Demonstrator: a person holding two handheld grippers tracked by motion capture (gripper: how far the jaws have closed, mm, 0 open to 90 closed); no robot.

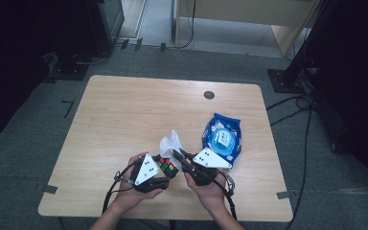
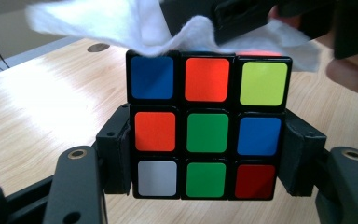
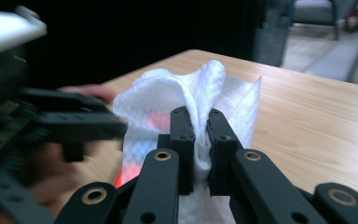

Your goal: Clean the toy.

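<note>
Near the front edge of the wooden table [image 1: 124, 115], at about six o'clock, the person holds both tools close together. The left gripper [image 1: 159, 171] has its two jaws clamped on the sides of a puzzle cube [image 2: 207, 126], which is lifted off the table. The right gripper [image 3: 200, 140] has its jaws pressed together on a white wipe [image 3: 186, 93]; the wipe hangs against the top of the cube. At about two o'clock from the hands lies a blue pack of wipes [image 1: 222, 136], flat on the table; whether its flap is open I cannot tell. Far on the table, at twelve o'clock, is a round cable hole [image 1: 209, 95]. Grey carpet [image 1: 38, 124] surrounds the table, with cables [image 1: 292, 108] at the right.
</note>
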